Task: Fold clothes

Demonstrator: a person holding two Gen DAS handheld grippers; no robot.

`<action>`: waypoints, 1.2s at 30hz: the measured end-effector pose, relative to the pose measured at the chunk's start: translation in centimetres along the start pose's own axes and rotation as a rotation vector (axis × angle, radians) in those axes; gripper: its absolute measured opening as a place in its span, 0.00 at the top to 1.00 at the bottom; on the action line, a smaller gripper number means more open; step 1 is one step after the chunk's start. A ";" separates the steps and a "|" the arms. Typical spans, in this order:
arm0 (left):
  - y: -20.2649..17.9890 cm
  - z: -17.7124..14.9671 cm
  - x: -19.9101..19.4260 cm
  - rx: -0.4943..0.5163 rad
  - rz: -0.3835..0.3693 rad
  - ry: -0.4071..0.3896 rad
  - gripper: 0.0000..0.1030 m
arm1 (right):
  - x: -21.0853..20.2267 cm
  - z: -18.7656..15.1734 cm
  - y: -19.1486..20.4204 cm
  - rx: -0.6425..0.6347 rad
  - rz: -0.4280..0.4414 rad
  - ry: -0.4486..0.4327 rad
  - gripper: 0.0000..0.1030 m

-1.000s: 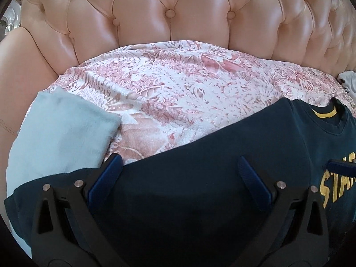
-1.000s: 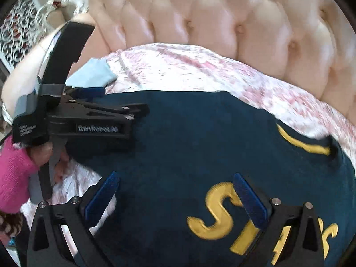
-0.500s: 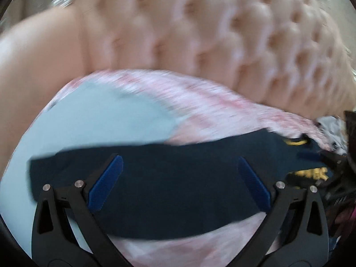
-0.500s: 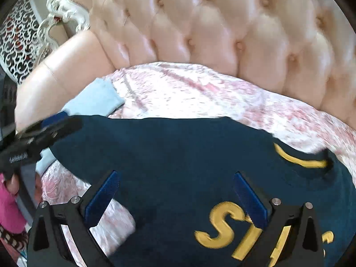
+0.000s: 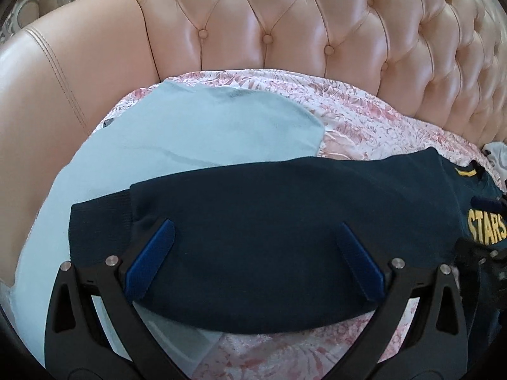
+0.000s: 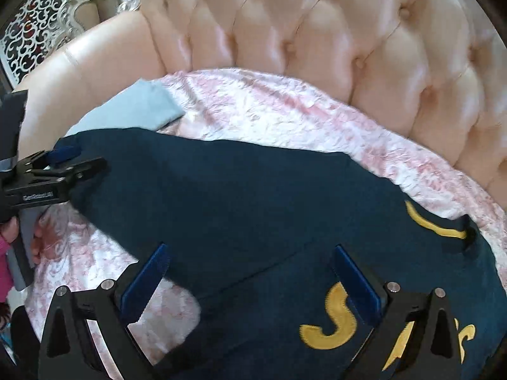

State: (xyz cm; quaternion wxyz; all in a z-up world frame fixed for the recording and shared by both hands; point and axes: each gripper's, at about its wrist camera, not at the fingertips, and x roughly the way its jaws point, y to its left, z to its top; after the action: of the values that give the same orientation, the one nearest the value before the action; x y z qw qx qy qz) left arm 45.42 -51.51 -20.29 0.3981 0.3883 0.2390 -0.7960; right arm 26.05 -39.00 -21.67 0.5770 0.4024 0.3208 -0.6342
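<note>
Folding the sleeve across the body looks like the step in hand, so we start with what lies closest. Our left gripper (image 5: 253, 259) hovers over the sleeve (image 5: 240, 218) of the navy sweatshirt (image 6: 253, 196), its blue pads spread wide and nothing between them. The ribbed cuff (image 5: 101, 221) sits just left of the left pad, resting on a folded light blue garment (image 5: 202, 129) that runs ahead and to the left.

Our right gripper (image 6: 250, 281) is also wide and holds nothing; under it lies the chest of the sweatshirt, with the yellow lettering (image 6: 336, 326) just beneath its right pad and the collar (image 6: 437, 224) ahead to the right.

To do this well, we judge the left gripper should come down on the cuff, pinch only the navy layer and leave the blue garment below alone. Then we would carry the cuff toward the lettering, keeping the sleeve flat, while the right gripper presses the shoulder so the body does not slide on the floral cover (image 6: 285, 110).

Farther ahead rises the tufted sofa back (image 5: 285, 31), well beyond both garments.
</note>
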 end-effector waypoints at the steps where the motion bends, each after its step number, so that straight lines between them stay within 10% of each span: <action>1: -0.2 0.1 0.1 0.004 0.007 0.000 0.01 | 0.3 -0.3 -0.3 0.005 0.012 0.023 0.00; 5: 0.0 0.5 -0.6 -0.038 -0.040 -0.029 0.00 | -1.4 -1.0 -2.5 0.061 0.111 0.013 0.00; 9: -2.7 1.5 -7.3 -0.065 -0.115 -0.231 0.00 | -7.7 -2.9 -9.4 0.148 0.074 -0.092 0.00; 14: -14.9 2.0 -10.7 0.093 -0.358 -0.254 0.00 | -13.1 -11.5 -23.1 0.305 -0.120 -0.066 0.00; 19: -32.2 -1.2 -8.1 0.366 -0.560 -0.051 0.00 | -16.0 -19.4 -33.9 0.504 -0.213 -0.003 0.00; 25: -48.4 -4.1 -4.5 0.648 -0.428 0.019 0.00 | -15.6 -21.8 -36.4 0.426 -0.262 0.081 0.00; 36: -51.5 -3.5 0.1 0.710 -0.288 0.049 0.00 | -14.9 -24.5 -38.5 0.414 -0.303 0.082 0.00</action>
State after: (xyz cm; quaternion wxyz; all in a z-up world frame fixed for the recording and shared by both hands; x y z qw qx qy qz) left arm 4.68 -19.86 -18.71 0.1174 0.4835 0.0102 -0.8674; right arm -8.48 -5.70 -22.30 0.3673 0.4846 0.2637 -0.7488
